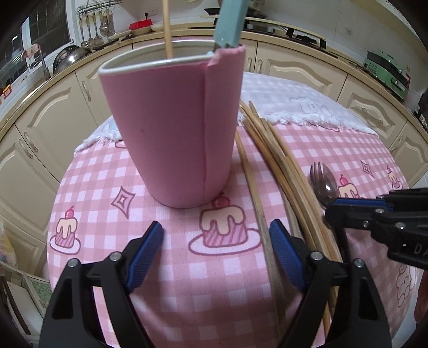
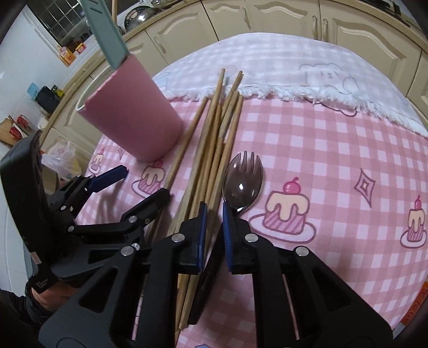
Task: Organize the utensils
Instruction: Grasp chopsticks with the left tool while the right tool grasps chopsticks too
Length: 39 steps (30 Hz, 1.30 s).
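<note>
A round table under a pink-and-white checked cloth printed with cakes (image 1: 171, 289) fills both views, and its curved edge drops away to cream panelled kitchen cabinets (image 1: 48, 128) close behind on the left and far sides. A white fringed towel with a bear print (image 2: 307, 72) covers the far part of the tabletop. The widest bare cloth lies right of the utensils, in the right wrist view.

A tall, smooth, matte pink cup with a pale inner rim (image 1: 174, 128) stands upright near the table's middle. A teal flat handle (image 1: 230, 24) and a thin pale wooden stick (image 1: 168, 29) rise out of it. Just beside the cup on the right, a loose bundle of long, grainy wooden chopsticks (image 2: 214, 150) lies flat, fanning at the far ends onto the towel's fringe. A glossy, translucent smoky plastic spork (image 2: 242, 184) lies bowl up beside the bundle.

The left gripper (image 1: 216, 257) hovers in front of the cup with its ribbed blue pads spread wide and nothing between them; one chopstick runs under its right finger. The right gripper (image 2: 214, 230) has its jaws drawn nearly together over the near end of the bundle, next to the spork's handle; they seem to pinch a chopstick, though the fingers hide the contact.
</note>
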Tool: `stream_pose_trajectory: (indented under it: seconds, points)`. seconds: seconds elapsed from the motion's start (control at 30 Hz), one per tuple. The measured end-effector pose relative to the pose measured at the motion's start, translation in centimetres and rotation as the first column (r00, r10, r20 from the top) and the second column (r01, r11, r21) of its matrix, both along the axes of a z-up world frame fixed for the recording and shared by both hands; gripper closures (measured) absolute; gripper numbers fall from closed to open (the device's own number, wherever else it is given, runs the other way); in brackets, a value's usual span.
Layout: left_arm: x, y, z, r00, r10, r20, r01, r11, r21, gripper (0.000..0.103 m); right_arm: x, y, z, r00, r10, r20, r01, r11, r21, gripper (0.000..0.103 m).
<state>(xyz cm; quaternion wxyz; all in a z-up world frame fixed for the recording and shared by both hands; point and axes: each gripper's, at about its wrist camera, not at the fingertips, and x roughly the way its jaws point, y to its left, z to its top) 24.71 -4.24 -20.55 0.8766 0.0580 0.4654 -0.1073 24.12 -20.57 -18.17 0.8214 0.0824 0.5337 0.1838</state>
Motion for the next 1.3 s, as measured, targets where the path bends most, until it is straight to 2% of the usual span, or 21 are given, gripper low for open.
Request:
stream_pose_trajectory:
  seconds: [0.2,0.33,0.4,0.5,0.67,0.77,0.83,0.97,1.13,1.27,1.3]
  points:
    - [0.4,-0.6,0.1,1.0,-0.014,-0.004,0.014,1.0,0.01,0.034,0.8,1.8,-0.3,0.999,0.034,-0.013,-0.035,0.995,-0.09,0.094]
    - [0.9,-0.7,0.2,1.0,-0.014,-0.014,0.014,1.0,0.008,0.04,1.7,2.3,-0.4,0.999,0.016,-0.033,-0.02,0.995,-0.099,0.091]
    - [1.2,-0.9,0.2,1.0,-0.015,-0.02,0.015,1.0,0.007,0.044,2.1,2.3,-0.3,0.999,0.001,-0.045,-0.005,0.995,-0.096,0.091]
    - [1.5,-1.1,0.2,0.999,-0.015,-0.029,0.015,1.0,0.013,0.045,2.4,2.3,-0.2,0.999,-0.012,-0.052,0.007,0.995,-0.096,0.091]
    - [1.7,-1.4,0.3,0.999,-0.025,-0.033,0.025,1.0,0.012,0.05,2.6,0.3,-0.3,0.996,-0.041,-0.077,0.039,0.999,-0.027,0.091]
    - [1.7,-1.3,0.3,0.999,-0.023,-0.033,0.023,1.0,0.01,0.052,2.6,-0.3,-0.1,0.996,-0.067,-0.059,0.062,0.994,-0.087,0.091]
    - [1.7,-1.3,0.3,0.999,-0.023,-0.035,0.023,1.0,0.008,0.053,2.7,-1.0,-0.3,0.995,-0.074,-0.07,0.07,0.995,-0.065,0.094]
    - [1.6,-1.4,0.3,0.999,-0.023,-0.034,0.024,1.0,0.019,0.054,3.0,-0.2,0.0,0.998,-0.032,-0.054,0.024,0.989,-0.145,0.094]
    - [1.8,-2.0,0.3,0.999,-0.034,-0.039,0.035,0.999,0.02,0.068,4.2,1.6,0.1,0.999,-0.004,-0.039,-0.005,0.975,-0.223,0.094]
    - [2.1,-2.7,0.4,0.997,-0.054,-0.055,0.054,0.998,-0.012,0.097,4.6,2.5,0.0,1.0,0.018,-0.012,-0.02,0.97,-0.243,0.094]
    - [2.1,-2.7,0.4,0.997,-0.056,-0.061,0.055,0.998,-0.026,0.097,4.5,2.0,0.0,1.0,0.007,-0.011,-0.009,0.977,-0.214,0.095]
